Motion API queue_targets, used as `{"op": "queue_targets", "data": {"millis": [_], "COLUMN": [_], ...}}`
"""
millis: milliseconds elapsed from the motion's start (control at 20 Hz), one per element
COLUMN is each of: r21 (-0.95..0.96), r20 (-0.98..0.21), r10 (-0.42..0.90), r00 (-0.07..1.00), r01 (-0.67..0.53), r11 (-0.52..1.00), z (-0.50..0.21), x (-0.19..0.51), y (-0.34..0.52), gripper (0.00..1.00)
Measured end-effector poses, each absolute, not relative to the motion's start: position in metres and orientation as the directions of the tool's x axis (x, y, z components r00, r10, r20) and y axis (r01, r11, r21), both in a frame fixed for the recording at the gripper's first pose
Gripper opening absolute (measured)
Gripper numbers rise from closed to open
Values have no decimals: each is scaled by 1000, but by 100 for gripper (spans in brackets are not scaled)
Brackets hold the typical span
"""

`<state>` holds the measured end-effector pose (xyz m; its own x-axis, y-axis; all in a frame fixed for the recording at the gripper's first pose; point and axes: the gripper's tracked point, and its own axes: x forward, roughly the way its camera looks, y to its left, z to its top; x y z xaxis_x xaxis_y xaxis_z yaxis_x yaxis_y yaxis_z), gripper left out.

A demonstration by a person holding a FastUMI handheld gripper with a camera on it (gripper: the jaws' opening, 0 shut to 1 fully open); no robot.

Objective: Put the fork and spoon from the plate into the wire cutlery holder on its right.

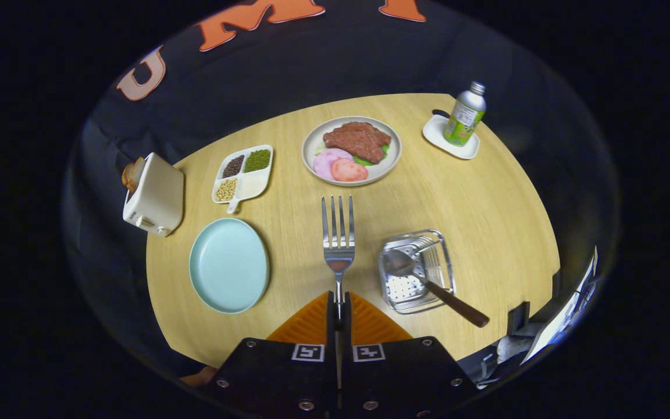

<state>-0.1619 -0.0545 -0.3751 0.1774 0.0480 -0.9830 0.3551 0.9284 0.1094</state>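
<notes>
The fork (338, 240) is clamped by its handle between the two fingers of the tool (339, 302), which are pressed together on it; its tines point straight ahead, away from the fingers, and it hangs above the worktop (474, 198) between the plate and the cutlery holder. It is shiny metal with four tines and a narrow neck. To its right stands the wire cutlery holder (417, 270), a clear-looking metal basket with a perforated floor. The spoon (428, 282) already lies in it, bowl inside, its dark brown handle leaning out over the near rim. To the fork's left sits the pale blue plate (229, 265).

The worktop is light wood grain with a rounded edge, backed by black cloth. Farther off are a plate of meat slices (352, 150), a divided dish of beans (243, 173), a white toaster (153, 194), and a bottle (465, 114) on a white coaster (439, 139).
</notes>
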Motion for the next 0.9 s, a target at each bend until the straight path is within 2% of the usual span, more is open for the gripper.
{"op": "queue_targets", "data": {"millis": [550,650,850,900], "r21": [90,96,152,155], "r20": [-994,-993,-978,-973], "r10": [67,71,97,91], "r00": [81,91,182,211], "r01": [325,314,319,313], "r11": [941,945,935,937], "z": [-398,-397,-383,-378], "x": [-202,-199,-176,-171], "y": [-93,-97,-103,-108], "gripper": [5,7,12,16]}}
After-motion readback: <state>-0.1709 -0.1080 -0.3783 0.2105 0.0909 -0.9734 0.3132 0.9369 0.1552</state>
